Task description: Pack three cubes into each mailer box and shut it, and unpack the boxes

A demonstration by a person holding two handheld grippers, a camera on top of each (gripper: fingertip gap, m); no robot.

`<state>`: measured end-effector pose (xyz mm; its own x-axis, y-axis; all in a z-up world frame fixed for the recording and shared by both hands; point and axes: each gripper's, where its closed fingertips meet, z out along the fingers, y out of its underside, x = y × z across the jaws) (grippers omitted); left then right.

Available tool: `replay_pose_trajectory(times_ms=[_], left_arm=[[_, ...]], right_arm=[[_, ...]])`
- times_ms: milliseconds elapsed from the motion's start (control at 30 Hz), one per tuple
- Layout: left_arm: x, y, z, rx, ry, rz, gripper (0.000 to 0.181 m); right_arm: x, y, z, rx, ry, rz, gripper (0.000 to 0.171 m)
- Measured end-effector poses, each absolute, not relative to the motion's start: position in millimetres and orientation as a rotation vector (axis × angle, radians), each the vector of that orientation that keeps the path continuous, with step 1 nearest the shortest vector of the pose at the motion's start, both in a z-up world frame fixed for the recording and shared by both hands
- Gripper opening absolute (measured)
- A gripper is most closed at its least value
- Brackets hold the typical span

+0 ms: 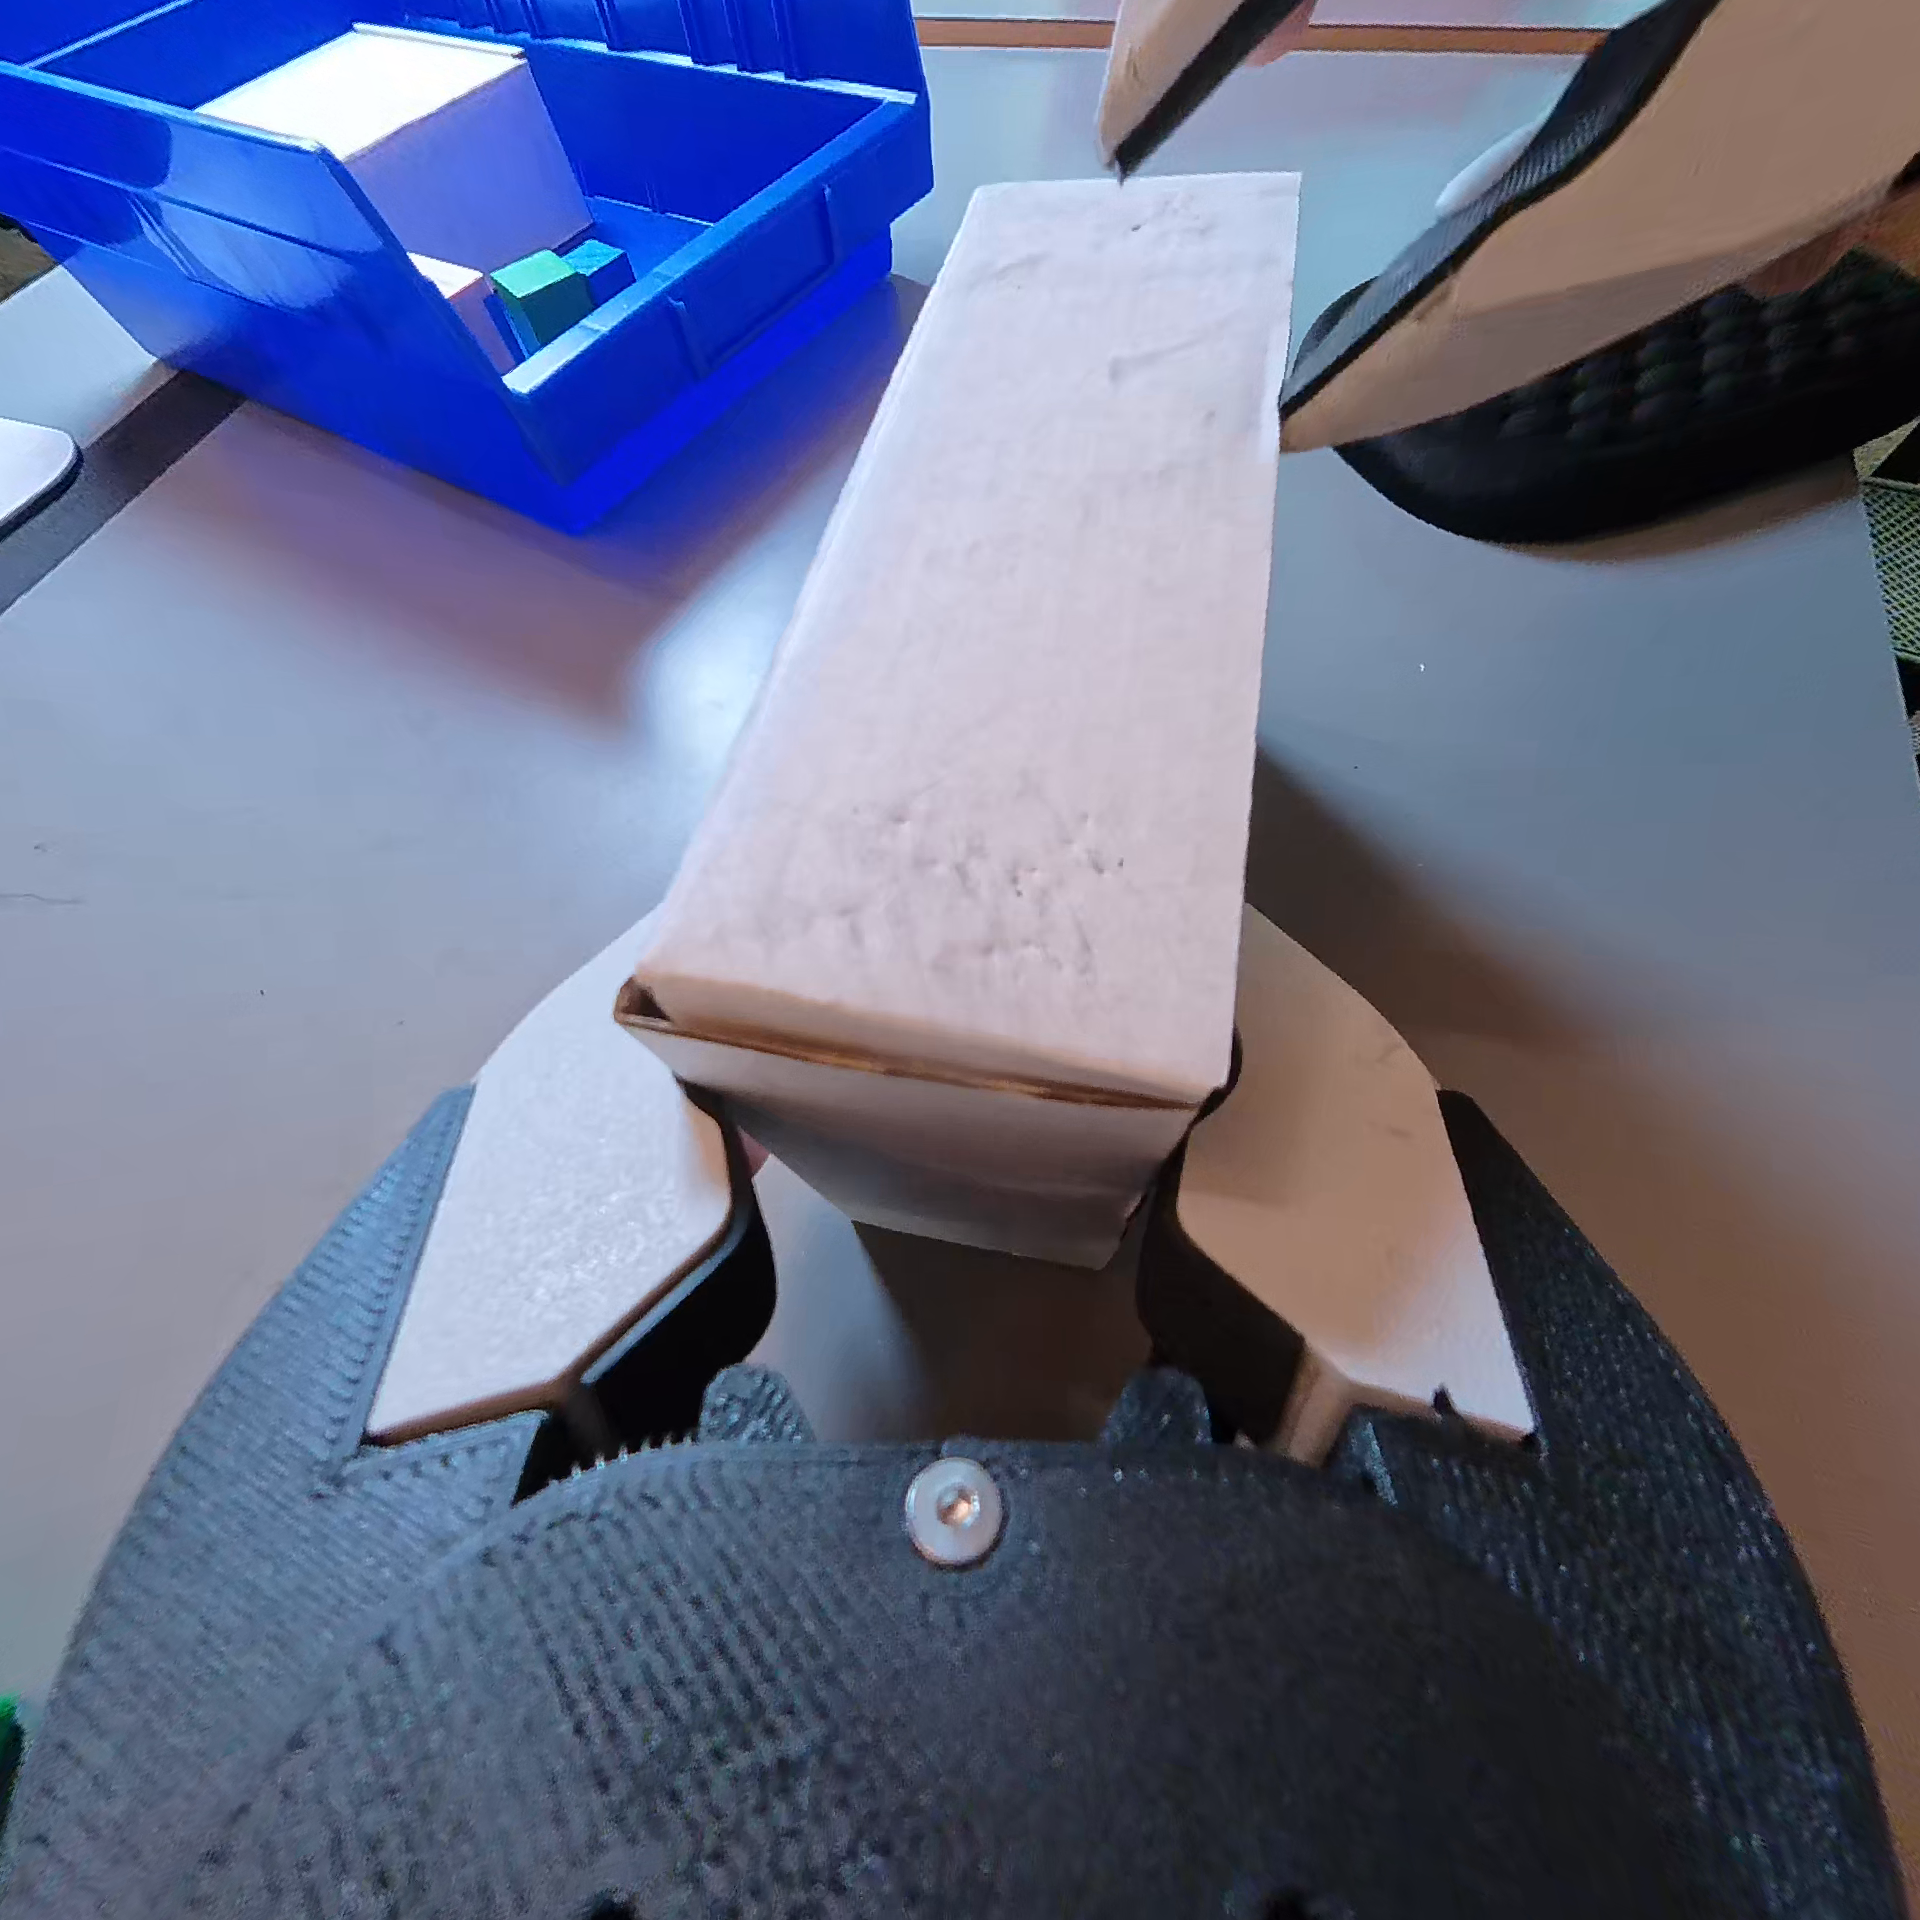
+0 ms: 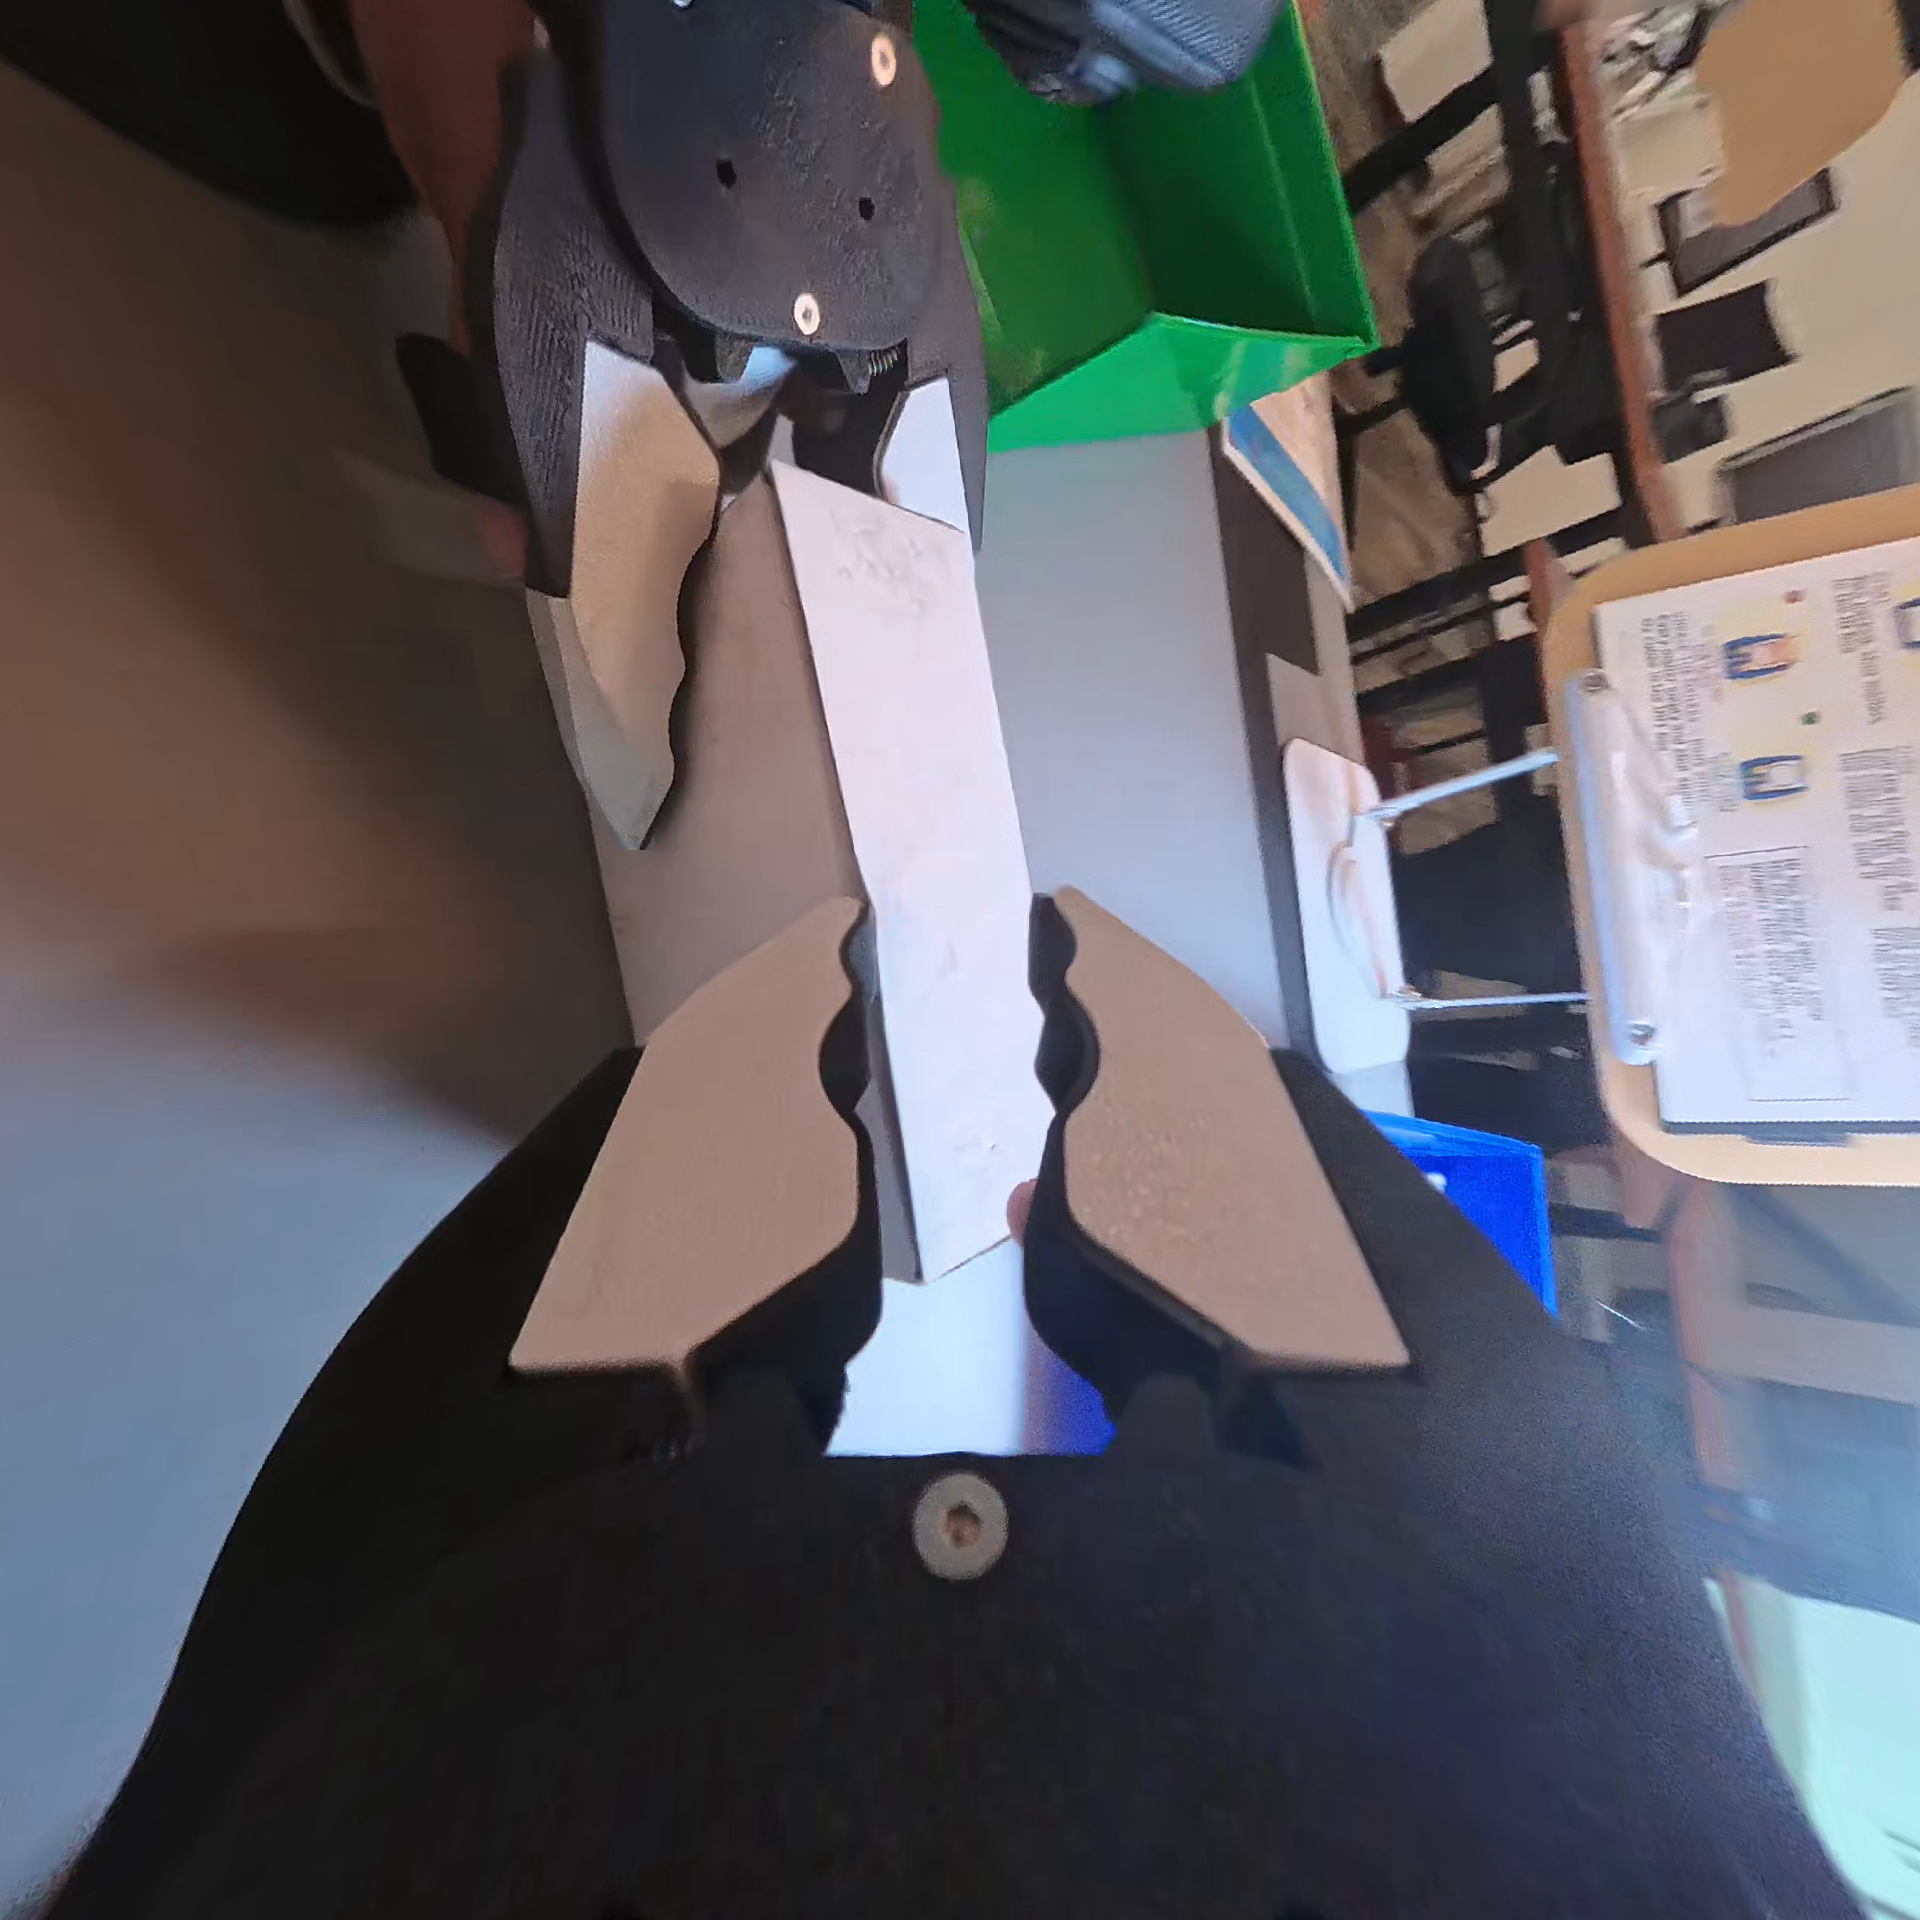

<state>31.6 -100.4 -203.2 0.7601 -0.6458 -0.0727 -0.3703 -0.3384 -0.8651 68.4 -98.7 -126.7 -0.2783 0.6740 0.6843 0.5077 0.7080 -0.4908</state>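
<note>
A shut white mailer box (image 1: 1018, 644) is held off the grey table (image 1: 312, 790). My left gripper (image 1: 945, 1039) is shut on its near end, one finger on each long side. My right gripper (image 1: 1205, 291) is open at the box's far right corner, with one fingertip at the top edge and the other by the right side. In the right wrist view the box (image 2: 935, 831) runs between my right gripper's (image 2: 951, 904) spread fingers towards the left gripper (image 2: 790, 665). I cannot tell whether the right pads touch the box. A green cube (image 1: 535, 301) and a blue cube (image 1: 603, 260) lie in the blue bin (image 1: 727, 343).
The blue bin stands at the back left and also holds another white box (image 1: 364, 104). It shows again in the right wrist view (image 2: 1475, 1195). A green bin (image 2: 1164, 270) stands behind the left gripper. A clipboard with a sheet (image 2: 1766, 831) lies on a neighbouring desk. Tip to tip, the grippers are about 9 centimetres apart. The green cube (image 1: 535, 301) is about equally far from each gripper, around 30 centimetres.
</note>
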Motion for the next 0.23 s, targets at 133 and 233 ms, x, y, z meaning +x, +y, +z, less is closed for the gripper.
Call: replay_pose_trajectory(times_ms=[133, 233], left_arm=[[33.7, -100.1, -203.1, -1.963, 0.772, -0.351, 0.09], [31.8, -100.4, -202.7, -1.967, 0.761, -0.37, 0.089]], right_arm=[[67.5, -96.3, -127.5, -0.891, -2.081, 0.187, 0.033], [62.1, -98.7, -123.1, -0.721, -2.093, -0.012, 0.031]])
